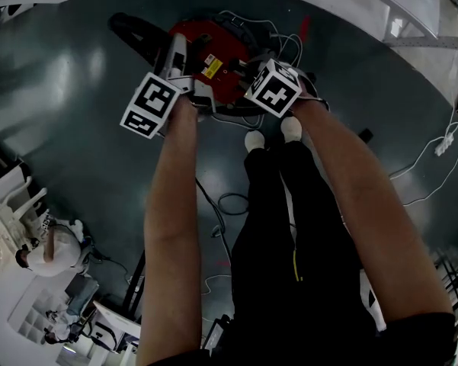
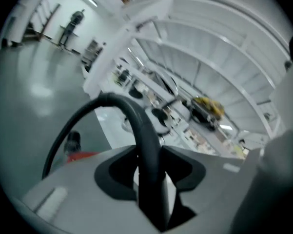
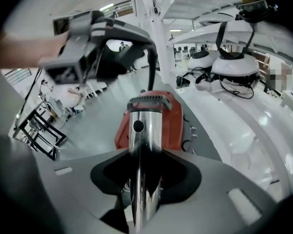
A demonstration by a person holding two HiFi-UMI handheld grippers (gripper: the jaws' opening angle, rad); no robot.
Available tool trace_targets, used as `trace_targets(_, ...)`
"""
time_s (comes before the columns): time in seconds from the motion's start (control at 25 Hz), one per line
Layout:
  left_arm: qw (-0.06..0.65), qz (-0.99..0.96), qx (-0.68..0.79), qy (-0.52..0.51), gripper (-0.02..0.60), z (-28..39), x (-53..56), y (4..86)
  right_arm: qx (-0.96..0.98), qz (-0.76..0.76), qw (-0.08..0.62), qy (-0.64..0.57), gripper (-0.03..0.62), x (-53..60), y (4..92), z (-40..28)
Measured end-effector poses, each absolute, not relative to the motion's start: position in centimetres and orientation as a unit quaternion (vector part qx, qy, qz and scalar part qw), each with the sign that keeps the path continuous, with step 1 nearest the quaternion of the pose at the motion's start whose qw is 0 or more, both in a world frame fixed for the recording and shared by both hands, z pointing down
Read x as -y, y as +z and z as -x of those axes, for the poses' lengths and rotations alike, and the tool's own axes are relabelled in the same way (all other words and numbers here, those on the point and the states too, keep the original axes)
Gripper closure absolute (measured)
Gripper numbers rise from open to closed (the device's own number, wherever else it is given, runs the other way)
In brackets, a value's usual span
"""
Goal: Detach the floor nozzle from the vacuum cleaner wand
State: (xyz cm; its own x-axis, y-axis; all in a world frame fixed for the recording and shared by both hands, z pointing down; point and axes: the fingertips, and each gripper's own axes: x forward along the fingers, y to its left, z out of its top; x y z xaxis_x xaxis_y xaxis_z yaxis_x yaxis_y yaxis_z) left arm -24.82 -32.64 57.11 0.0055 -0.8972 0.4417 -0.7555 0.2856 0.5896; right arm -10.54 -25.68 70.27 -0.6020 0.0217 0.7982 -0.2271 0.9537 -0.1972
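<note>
1. Head view. Looks steeply down on two bare forearms reaching far over a dark green floor. Holds the left gripper [image 1: 179, 61] at the left and the right gripper [image 1: 245, 73] at the right, marker cubes up, both just over the red vacuum cleaner body [image 1: 213, 56]. Shows black trousers and white shoes [image 1: 254, 140] just near of that body. Shows a dark long part [image 1: 133, 29] at the body's far left, too dim to tell hose from nozzle. Shows a white power strip [image 1: 443, 145] lying on the floor well off to the right.

2. Left gripper view. Clamps the left gripper's [image 2: 148, 172] jaws tight on a black hose [image 2: 147, 145] standing upright between them. Follows the hose arcing up, then left and down toward the floor. Catches a sliver of red [image 2: 80, 155] low at the left, and a blurred white framework [image 2: 219, 57] far behind.

3. Right gripper view. Clamps the right gripper's [image 3: 144, 177] jaws on the chrome wand [image 3: 144, 145], pointing away toward the red body. Shows a small round hole [image 3: 136, 126] near the wand's far end and a grey ribbed handle [image 3: 147, 100] on the body just beyond it. Shows the left gripper up at the far left, with the black hose dropping from it to the body. Shows white rounded machines [image 3: 231, 65] with black cables on a white bench at the far right.
</note>
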Motion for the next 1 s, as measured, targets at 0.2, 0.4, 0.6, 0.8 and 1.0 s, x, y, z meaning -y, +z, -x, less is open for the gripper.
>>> trace_targets(0.2, 0.369, -0.573, 0.725, -0.093, 0.423, 33.1, 32.6, 53.6, 0.861, -0.074, 0.483, 0.143, 0.439, 25.4, 73.1, 5.2)
trace_targets(0.4, 0.395, -0.599, 0.689, -0.102, 0.425, 27.9, 30.0, 57.3, 0.86, -0.051, 0.486, 0.143, 0.439, 24.4, 72.9, 6.7)
trace_targets(0.6, 0.402, -0.63, 0.658, -0.093, 0.423, 24.1, 29.1, 59.3, 0.857, -0.046, 0.492, 0.143, 0.439, 24.3, 73.2, 7.1)
trace_targets(0.8, 0.423, -0.648, 0.629, -0.069, 0.423, 22.3, 28.6, 61.0, 0.853, -0.047, 0.5, 0.144, 0.439, 24.4, 73.7, 7.2)
trace_targets(1.0, 0.416, -0.667, 0.618, -0.02, 0.422, 20.1, 28.3, 62.1, 0.852, -0.047, 0.502, 0.145, 0.439, 24.6, 73.8, 7.2)
